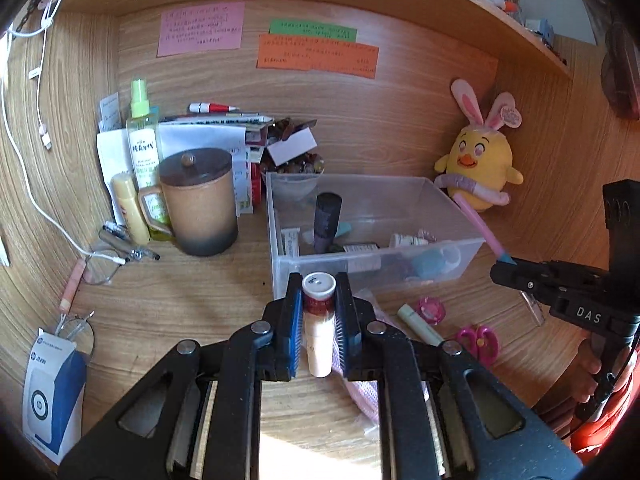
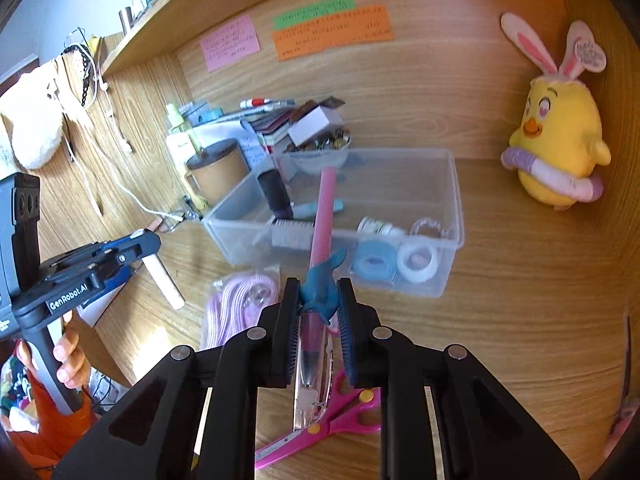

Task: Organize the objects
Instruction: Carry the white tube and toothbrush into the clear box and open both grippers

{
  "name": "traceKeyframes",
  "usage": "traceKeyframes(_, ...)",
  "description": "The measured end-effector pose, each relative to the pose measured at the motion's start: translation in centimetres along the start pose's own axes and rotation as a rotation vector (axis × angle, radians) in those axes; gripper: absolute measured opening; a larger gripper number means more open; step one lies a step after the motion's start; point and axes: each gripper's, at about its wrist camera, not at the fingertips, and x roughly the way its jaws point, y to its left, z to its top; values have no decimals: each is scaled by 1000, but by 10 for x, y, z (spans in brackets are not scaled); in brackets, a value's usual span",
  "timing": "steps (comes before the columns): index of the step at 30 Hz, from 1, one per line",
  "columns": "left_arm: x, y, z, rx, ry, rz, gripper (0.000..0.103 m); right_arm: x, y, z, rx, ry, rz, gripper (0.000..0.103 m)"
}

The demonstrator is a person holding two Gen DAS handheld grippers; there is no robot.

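- Left tool [image 1: 319, 300], lower centre of left view: pinching a small white-capped tube [image 1: 319, 320], upright btwn the pads, just in front of the clear bin [image 1: 280, 248].
- Right tool [image 2: 319, 304], lower centre of right view: pinching a pink pen [image 2: 322, 220] at its teal shark charm; barrel pokes out over the bin.
- Risk: grip sits on the soft charm, not the barrel, so the pen could swivel or slip.
- Risk: long pen may catch the bin's near wall if lowered too soon.
- Risk: tube could land on the rim and roll off onto the bench [image 1: 200, 300].
- Pink scissors [image 2: 340, 412] lie under right tool, not yet binned.
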Motion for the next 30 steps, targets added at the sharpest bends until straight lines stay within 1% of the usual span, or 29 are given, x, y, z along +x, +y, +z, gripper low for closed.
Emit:
traceKeyframes(6,7,0,30,-1,-53,7,14,5,-12,23,0,-37,-33,16)
traceKeyframes(11,22,3,49,-7,-60,15,14,17,-23,41,-6,-46,-64,16)
traceKeyframes(15,36,6,60,-10,-66,18,14,32,-33,51,-16,-33,-86,16)
traceKeyframes(17,47,8,63,-15,-51,11,14,41,-36,54,-19,-21,-95,16)
traceKeyframes(21,73,13,66,-23,2,15,14,62,-44,58,-24,10,-114,16)
traceKeyframes(26,94,14,65,-17,45,24,14,81,-50,59,-29,46,-114,16)
traceKeyframes(30,107,11,61,-10,86,9,14,91,-50,58,-40,72,-109,17)
